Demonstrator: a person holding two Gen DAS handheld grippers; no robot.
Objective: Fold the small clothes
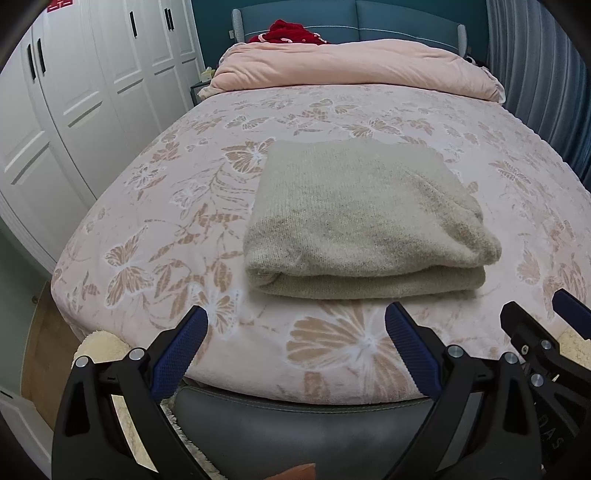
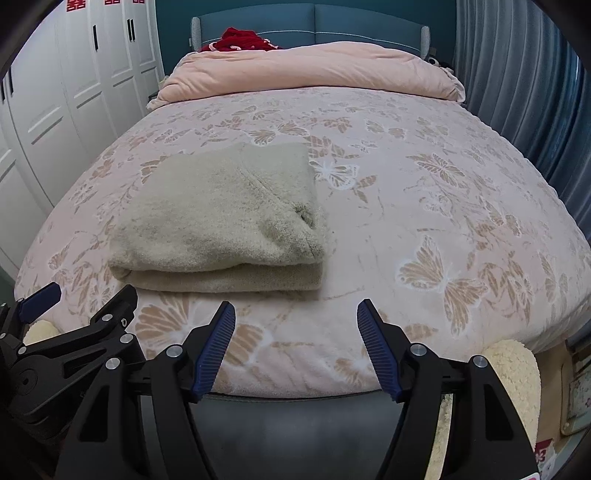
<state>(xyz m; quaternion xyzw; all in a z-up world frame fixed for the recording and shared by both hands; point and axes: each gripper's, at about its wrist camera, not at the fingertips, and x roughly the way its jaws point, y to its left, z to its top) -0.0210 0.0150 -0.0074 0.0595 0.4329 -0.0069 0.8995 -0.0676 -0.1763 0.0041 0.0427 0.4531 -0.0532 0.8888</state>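
Note:
A beige knitted garment (image 1: 362, 218) lies folded into a thick rectangle on the pink butterfly bedspread (image 1: 184, 206). It also shows in the right wrist view (image 2: 221, 225), left of centre. My left gripper (image 1: 295, 325) is open and empty, above the bed's foot edge, just short of the garment's near fold. My right gripper (image 2: 295, 321) is open and empty, also near the foot edge, to the right of the garment's near corner. The right gripper shows at the lower right of the left wrist view (image 1: 546, 332); the left gripper shows at the lower left of the right wrist view (image 2: 74, 310).
A pink duvet (image 1: 354, 66) lies rolled at the head of the bed with a red item (image 1: 291, 31) behind it. White wardrobes (image 1: 74, 92) stand on the left, blue curtains (image 2: 524, 92) on the right. A dark padded footboard (image 2: 295, 424) lies below the grippers.

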